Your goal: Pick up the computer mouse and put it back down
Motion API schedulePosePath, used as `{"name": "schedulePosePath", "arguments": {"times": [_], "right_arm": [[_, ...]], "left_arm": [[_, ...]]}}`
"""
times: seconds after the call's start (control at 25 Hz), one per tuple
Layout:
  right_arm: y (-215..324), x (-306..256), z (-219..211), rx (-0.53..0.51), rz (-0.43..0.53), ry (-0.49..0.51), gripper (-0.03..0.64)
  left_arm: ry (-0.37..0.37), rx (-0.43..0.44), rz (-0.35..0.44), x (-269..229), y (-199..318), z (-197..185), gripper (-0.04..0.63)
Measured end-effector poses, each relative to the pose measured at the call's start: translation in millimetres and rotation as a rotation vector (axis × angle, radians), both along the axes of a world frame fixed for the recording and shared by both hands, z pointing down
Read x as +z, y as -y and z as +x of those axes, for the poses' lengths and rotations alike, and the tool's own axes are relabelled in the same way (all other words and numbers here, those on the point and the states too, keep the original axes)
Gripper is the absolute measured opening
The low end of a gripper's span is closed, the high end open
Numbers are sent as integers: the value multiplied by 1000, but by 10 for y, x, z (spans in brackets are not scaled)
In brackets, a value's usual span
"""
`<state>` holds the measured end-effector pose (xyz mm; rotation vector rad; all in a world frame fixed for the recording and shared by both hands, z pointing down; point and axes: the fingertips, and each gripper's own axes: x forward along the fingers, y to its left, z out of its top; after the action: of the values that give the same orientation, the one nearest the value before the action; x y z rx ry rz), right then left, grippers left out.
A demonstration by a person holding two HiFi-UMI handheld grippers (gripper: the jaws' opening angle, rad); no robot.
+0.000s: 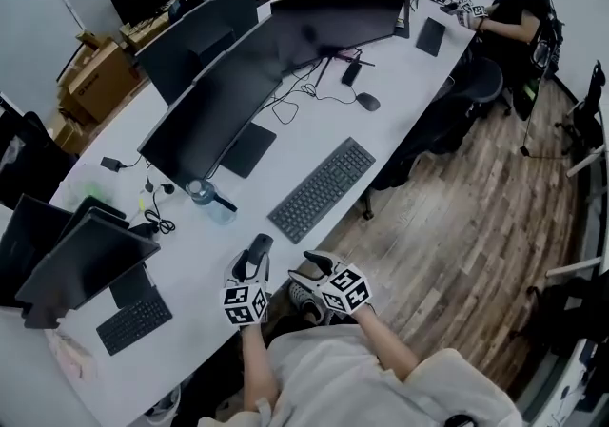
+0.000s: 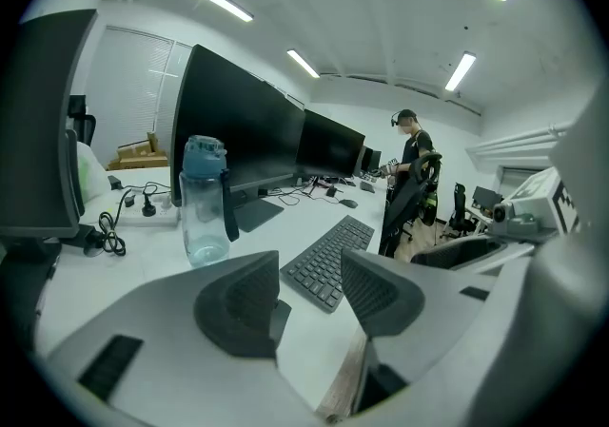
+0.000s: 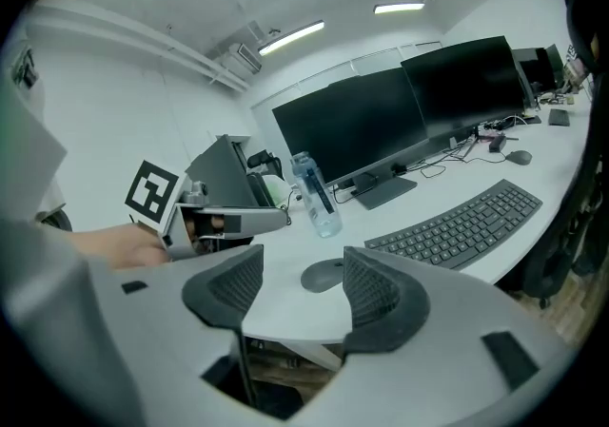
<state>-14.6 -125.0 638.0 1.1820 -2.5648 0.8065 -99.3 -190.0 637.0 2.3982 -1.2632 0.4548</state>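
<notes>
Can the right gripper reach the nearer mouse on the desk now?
Probably yes: the right gripper has open, empty jaws, and the mouse lies on the desk straight ahead, nothing between.

Behind one pad point(image 2: 238, 306) of your left gripper point(image 2: 310, 268), a dark shape point(image 2: 279, 317) was mostly hidden, with too little showing to name it. In your right gripper view the computer mouse point(image 3: 322, 275) lost its right end behind a pad point(image 3: 379, 297). From the head view you could not tell that mouse from the left gripper's dark front. The top edge cut off the person point(image 1: 519, 2) at the desk's point(image 1: 381, 116) far end, and the left gripper view's left edge cut a monitor point(image 2: 38, 130).
</notes>
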Motion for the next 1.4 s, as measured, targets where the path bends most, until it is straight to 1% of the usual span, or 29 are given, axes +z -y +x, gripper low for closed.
{"name": "schedulePosePath", "arguments": {"times": [0.2, 0.44, 0.64, 0.8, 1.04, 1.28, 1.4], "right_arm": [[205, 27, -107, -31, -18, 0, 272], [469, 35, -226, -48, -10, -11, 272], [587, 95, -420, -87, -29, 2, 285], [724, 121, -561, -103, -14, -2, 287], [948, 212, -653, -63, -8, 8, 285], [972, 338, -610, 3, -36, 7, 285], [993, 366, -626, 9, -44, 6, 285]], "left_arm": [[-3, 23, -8, 25, 187, -23, 206], [4, 37, -28, 137, 375, -110, 206], [44, 77, -45, 255, 484, -171, 206], [72, 110, -52, 350, 599, -216, 206], [78, 131, -66, 537, 767, -326, 206], [97, 167, -82, 651, 809, -398, 206], [100, 166, -96, 708, 790, -447, 206]]}}
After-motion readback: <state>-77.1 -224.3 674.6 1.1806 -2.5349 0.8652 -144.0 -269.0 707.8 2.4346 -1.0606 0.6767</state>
